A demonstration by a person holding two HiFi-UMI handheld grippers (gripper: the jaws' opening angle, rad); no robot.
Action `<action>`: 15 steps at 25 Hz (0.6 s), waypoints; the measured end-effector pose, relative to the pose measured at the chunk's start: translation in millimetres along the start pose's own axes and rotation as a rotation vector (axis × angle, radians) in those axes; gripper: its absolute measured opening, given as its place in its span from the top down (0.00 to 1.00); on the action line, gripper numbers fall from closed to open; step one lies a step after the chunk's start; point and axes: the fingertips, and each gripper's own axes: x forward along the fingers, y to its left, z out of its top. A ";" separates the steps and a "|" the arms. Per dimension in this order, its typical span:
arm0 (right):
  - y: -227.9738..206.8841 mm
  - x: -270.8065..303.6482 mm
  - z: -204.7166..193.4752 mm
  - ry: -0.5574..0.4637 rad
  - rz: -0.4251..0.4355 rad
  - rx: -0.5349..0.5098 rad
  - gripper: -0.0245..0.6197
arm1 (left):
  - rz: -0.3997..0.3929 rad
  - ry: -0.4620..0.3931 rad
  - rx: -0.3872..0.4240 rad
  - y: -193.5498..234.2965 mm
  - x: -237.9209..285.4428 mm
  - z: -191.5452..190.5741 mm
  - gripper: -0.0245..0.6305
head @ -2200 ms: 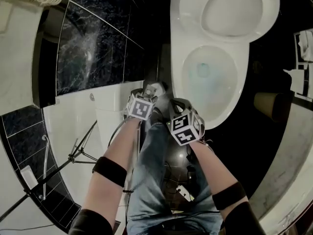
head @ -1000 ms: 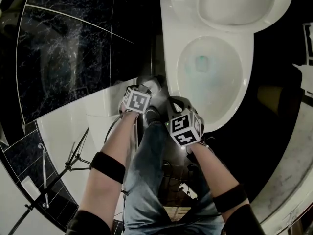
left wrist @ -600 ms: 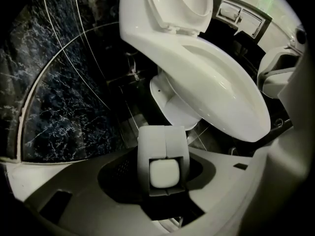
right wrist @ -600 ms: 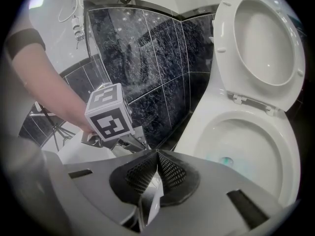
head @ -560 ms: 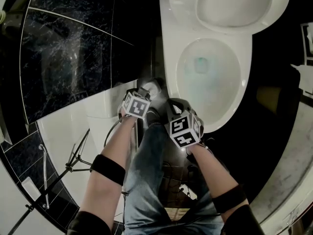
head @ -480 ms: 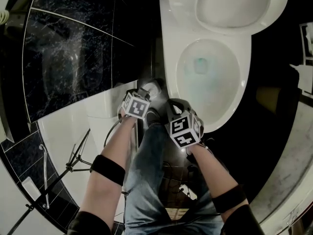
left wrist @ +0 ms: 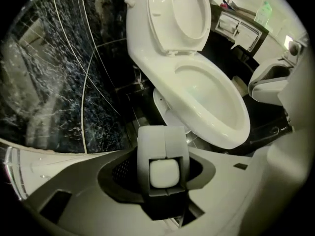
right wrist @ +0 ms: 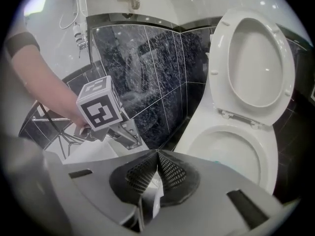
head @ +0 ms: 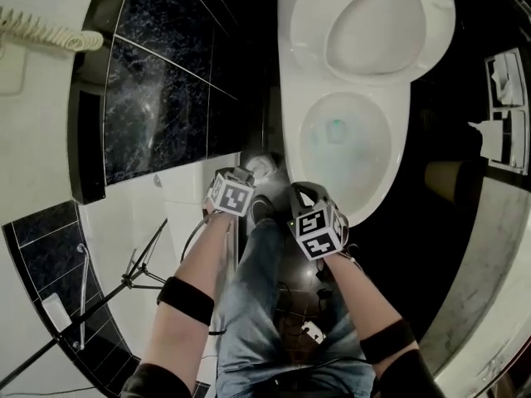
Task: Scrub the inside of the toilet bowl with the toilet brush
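Left gripper view, left tool (left wrist: 163,151) clamping brush handle (left wrist: 163,174)

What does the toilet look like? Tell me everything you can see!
The white, shiny, ceramic-looking toilet stands upright beside dark marbled wall tiles on a dark floor. Its oval seat and lid are tipped up, leaving the bowl open. A little bluish water sits at the bottom. Nothing is in the bowl or touching the rim.

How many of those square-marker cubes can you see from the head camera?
2. The left cube is beside the white panel; the right cube is by the toilet bowl's front rim.
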 end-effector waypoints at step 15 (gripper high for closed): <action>23.7 -185.2 65.9 -0.015 -0.021 -0.026 0.93 | 0.110 -0.108 -0.096 -51.7 -256.0 30.7 0.64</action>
